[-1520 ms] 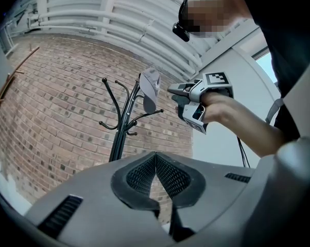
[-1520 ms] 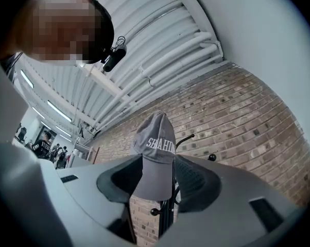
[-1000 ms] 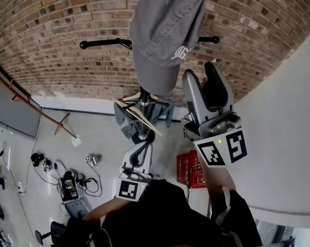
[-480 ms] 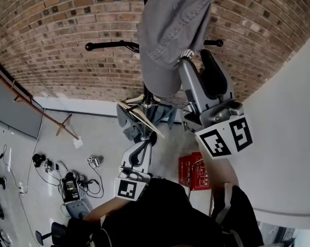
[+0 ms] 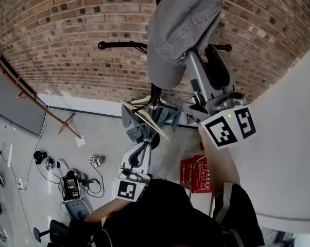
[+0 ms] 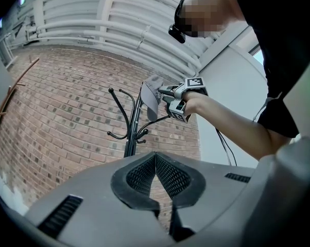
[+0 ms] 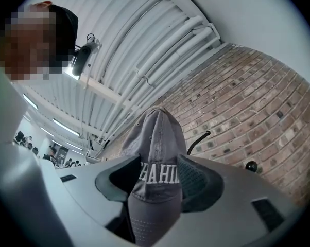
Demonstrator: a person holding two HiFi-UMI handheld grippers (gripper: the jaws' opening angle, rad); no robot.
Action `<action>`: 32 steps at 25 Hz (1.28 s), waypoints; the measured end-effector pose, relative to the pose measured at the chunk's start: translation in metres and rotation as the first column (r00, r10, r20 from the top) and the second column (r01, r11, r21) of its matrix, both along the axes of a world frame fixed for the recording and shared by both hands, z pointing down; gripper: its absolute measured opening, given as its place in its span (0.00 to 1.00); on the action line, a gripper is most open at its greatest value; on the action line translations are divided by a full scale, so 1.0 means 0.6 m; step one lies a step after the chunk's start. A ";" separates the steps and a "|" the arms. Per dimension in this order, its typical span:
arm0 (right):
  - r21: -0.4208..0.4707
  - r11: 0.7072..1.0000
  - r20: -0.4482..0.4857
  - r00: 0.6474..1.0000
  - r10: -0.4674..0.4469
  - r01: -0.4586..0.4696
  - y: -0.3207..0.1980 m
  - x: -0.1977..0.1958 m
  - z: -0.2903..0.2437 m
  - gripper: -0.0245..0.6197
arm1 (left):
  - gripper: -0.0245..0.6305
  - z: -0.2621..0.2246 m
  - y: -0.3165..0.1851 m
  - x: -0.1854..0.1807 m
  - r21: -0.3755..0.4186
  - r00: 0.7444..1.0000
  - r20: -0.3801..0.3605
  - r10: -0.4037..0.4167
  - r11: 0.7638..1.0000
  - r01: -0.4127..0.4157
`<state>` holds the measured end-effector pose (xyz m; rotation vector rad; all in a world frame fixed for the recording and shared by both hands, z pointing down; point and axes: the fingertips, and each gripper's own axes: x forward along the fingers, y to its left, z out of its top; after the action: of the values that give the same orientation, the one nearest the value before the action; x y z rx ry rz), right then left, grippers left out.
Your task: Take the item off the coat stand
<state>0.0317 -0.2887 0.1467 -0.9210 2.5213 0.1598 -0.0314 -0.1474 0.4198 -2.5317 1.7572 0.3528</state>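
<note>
A grey cap (image 5: 181, 30) with white lettering hangs at the top of a black coat stand (image 5: 155, 94) in front of a brick wall. My right gripper (image 5: 199, 58) is raised to the cap's lower right side. In the right gripper view the cap (image 7: 157, 158) fills the gap between the two pads, which press on it from both sides, so this gripper (image 7: 156, 176) is shut on it. My left gripper (image 5: 139, 149) hangs low near the stand's base, shut and empty. The left gripper view shows its own pads (image 6: 168, 176) meeting, and the cap (image 6: 151, 94) far off.
Black hooks (image 5: 119, 45) stick out from the stand to both sides. Grey cloth and a wooden stick (image 5: 144, 118) lie at its base. A red crate (image 5: 193, 171) and cabled devices (image 5: 70, 184) sit on the floor. A white curved wall (image 5: 289, 138) rises at the right.
My right gripper has risen from below the cap up to it, and its jaws now hold the cap between them. The left gripper has stayed low.
</note>
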 end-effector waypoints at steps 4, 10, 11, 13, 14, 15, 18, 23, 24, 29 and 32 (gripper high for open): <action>0.032 0.999 -0.001 1.000 0.021 -0.021 -0.002 -0.005 -0.004 0.36 | 0.07 0.002 0.004 -0.012 -0.007 1.000 -0.007 -0.007 1.000 0.007; 0.043 0.999 0.002 1.000 -0.010 0.010 0.004 -0.022 -0.010 0.25 | 0.07 0.004 0.013 -0.026 -0.012 1.000 -0.003 -0.025 1.000 0.025; 0.044 0.999 0.008 1.000 -0.017 0.016 0.003 -0.023 -0.010 0.22 | 0.07 0.006 0.013 -0.028 -0.016 1.000 -0.003 -0.028 0.999 0.028; 0.051 0.999 0.024 1.000 -0.017 0.016 0.002 -0.022 -0.011 0.19 | 0.07 0.009 0.014 -0.033 -0.021 0.999 -0.007 -0.036 0.999 0.035; 0.058 0.998 0.032 0.999 -0.013 0.011 0.002 -0.020 -0.013 0.18 | 0.07 0.010 0.015 -0.036 -0.020 0.999 -0.009 -0.039 0.999 0.039; 0.068 0.998 0.038 0.999 -0.008 0.005 0.003 -0.017 -0.015 0.15 | 0.07 0.010 0.016 -0.039 -0.019 0.999 -0.010 -0.042 0.999 0.041; 0.111 0.994 0.044 0.999 0.002 -0.007 0.012 -0.014 -0.025 0.11 | 0.07 0.014 0.020 -0.045 -0.024 0.999 -0.010 -0.046 0.999 0.045; 0.185 0.981 0.031 0.998 0.059 -0.063 0.025 -0.009 -0.044 0.10 | 0.07 0.006 0.026 -0.054 -0.003 0.998 -0.032 -0.055 0.999 0.055; 0.196 0.978 0.035 0.997 0.069 -0.074 0.027 -0.006 -0.048 0.10 | 0.07 0.001 0.026 -0.056 0.008 0.998 -0.038 -0.058 0.998 0.058; 0.236 0.967 0.058 0.995 0.086 -0.097 0.035 0.006 -0.064 0.09 | 0.07 0.002 0.029 -0.064 0.009 0.997 -0.027 -0.066 0.998 0.067; 0.267 0.958 0.052 0.994 0.093 -0.103 0.041 0.004 -0.075 0.09 | 0.07 0.011 0.029 -0.067 -0.007 0.998 -0.017 -0.068 0.998 0.068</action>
<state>0.0343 -0.2643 0.1015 -0.9271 2.3435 0.4979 -0.0713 -0.1299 0.4265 -2.4732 1.8485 0.3670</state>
